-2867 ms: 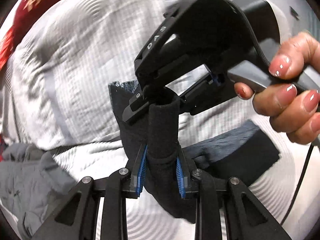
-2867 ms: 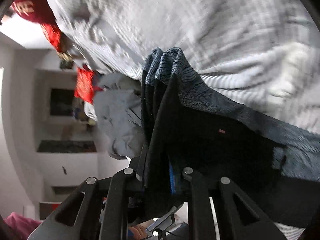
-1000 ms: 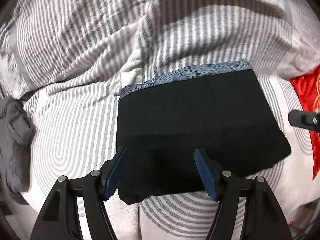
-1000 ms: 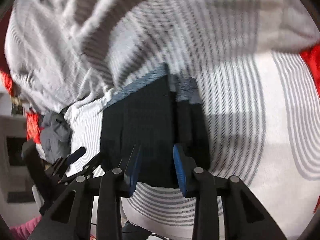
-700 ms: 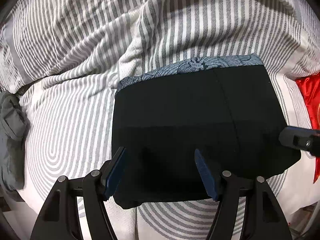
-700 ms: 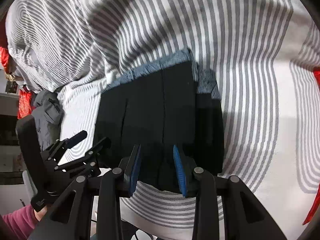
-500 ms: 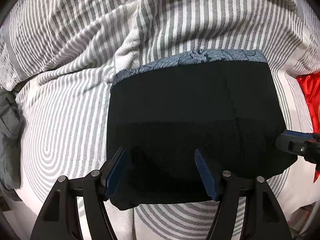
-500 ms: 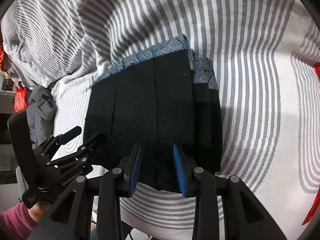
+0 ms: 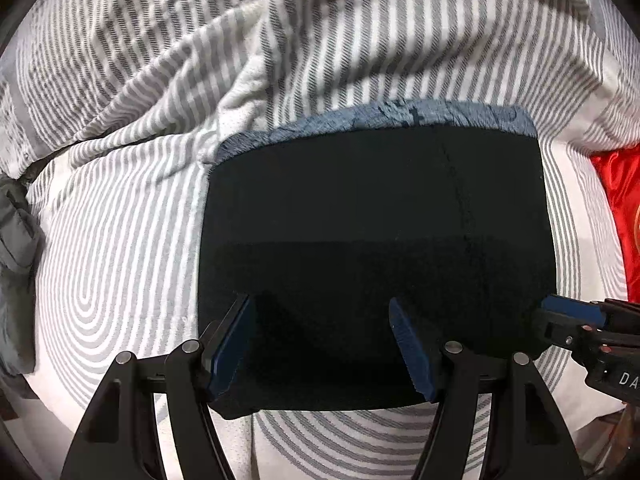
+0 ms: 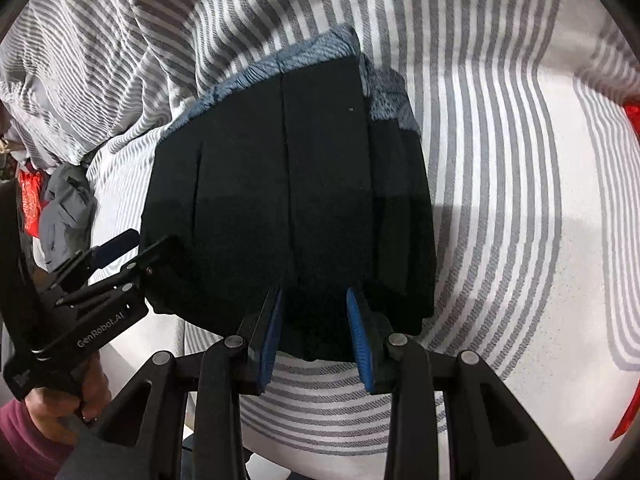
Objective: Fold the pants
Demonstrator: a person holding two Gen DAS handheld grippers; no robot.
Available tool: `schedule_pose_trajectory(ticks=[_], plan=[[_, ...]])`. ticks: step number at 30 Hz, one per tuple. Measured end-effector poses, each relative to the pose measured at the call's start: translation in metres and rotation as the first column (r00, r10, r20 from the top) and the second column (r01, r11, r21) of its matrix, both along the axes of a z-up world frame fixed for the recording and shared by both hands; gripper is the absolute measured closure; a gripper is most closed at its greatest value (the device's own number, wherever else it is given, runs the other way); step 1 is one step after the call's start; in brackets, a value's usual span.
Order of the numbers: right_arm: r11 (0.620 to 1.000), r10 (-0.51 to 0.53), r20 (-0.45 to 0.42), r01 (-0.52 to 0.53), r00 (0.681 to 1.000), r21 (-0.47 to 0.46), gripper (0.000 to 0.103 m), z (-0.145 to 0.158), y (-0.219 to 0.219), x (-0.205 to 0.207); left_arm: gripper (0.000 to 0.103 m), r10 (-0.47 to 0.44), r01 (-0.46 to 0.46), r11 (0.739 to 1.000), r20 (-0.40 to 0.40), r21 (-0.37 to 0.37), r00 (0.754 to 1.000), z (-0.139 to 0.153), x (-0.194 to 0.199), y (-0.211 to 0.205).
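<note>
**Item: pants, folded, on bed**

Pants (image 9: 376, 240): dark rectangle lying flat on the striped bed (image 9: 120, 240), directly ahead of both sets of jaws, near edge under their tips. Long axis runs across my left gripper (image 9: 320, 344), jaws wide apart, empty. Right gripper (image 10: 314, 332): jaws partly apart, empty, over the near right corner. Grey garment (image 10: 64, 216) far left. I judge either hand equally near; only smoothing or stowing remains.
</note>
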State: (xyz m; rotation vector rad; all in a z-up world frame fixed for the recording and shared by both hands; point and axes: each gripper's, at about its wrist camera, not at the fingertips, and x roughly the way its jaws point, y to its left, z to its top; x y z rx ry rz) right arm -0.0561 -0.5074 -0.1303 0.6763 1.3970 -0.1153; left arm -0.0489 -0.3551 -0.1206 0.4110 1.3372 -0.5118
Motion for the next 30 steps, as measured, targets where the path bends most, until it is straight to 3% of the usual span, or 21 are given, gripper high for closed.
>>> schedule_pose_trajectory(ticks=[13,20,25,30], plan=[[0.998,-0.036,0.052,0.034,0.998,0.052,0.068,-0.001,-0.007,-0.015,0.033,-0.035,0.032,0.999,0.074,0.033,0.997,-0.007,-0.023,-0.006],[0.963,-0.177,0.030,0.167,0.984,0.210,0.068,-0.002,-0.031,-0.027,0.033,-0.048,0.045,0.998,0.087,0.042,0.995,-0.007,-0.024,-0.007],[0.979,-0.171,0.119,0.154,0.978,0.135,0.065,0.032,-0.047,-0.007,0.033,-0.056,0.050,0.997,0.113,0.059,0.992,-0.005,-0.028,-0.011],[0.987,-0.151,0.176,0.137,0.973,0.085,0.062,0.043,-0.071,0.052,0.033,-0.046,0.038,0.997,0.127,0.064,0.991,-0.006,-0.029,-0.010]])
